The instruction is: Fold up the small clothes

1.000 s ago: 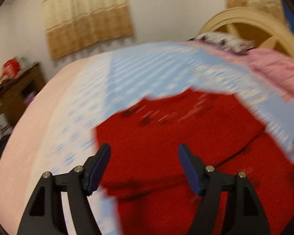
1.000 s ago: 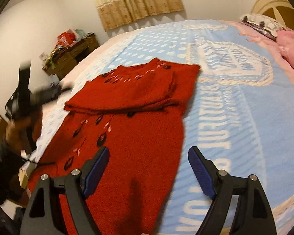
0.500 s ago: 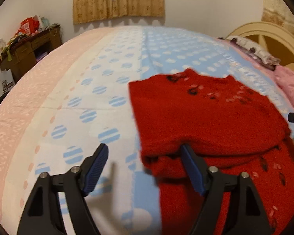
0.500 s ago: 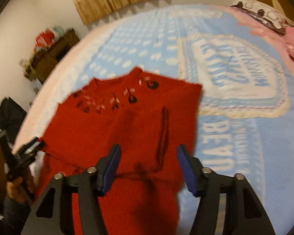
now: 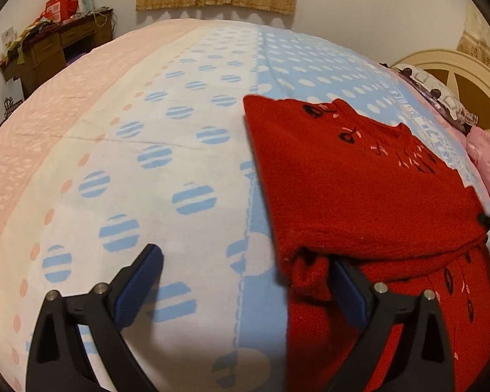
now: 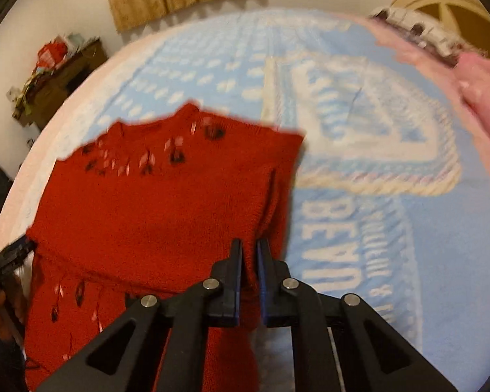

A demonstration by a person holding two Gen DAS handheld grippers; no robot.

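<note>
1. Right gripper has its blue pads pinched together on the near right corner of the folded layer of the red knitted sweater with dark and pink embroidered motifs.
2. Left gripper stands wide apart at the sweater's near left corner, one pad touching the knit, nothing clamped.
3. Progress, as I judge it: one fold is made, the upper part doubled over the lower body; a further fold seems left.
4. Sweater lies on the pale blue patterned bedspread, thick and soft, folded edge slightly bunched.
</note>
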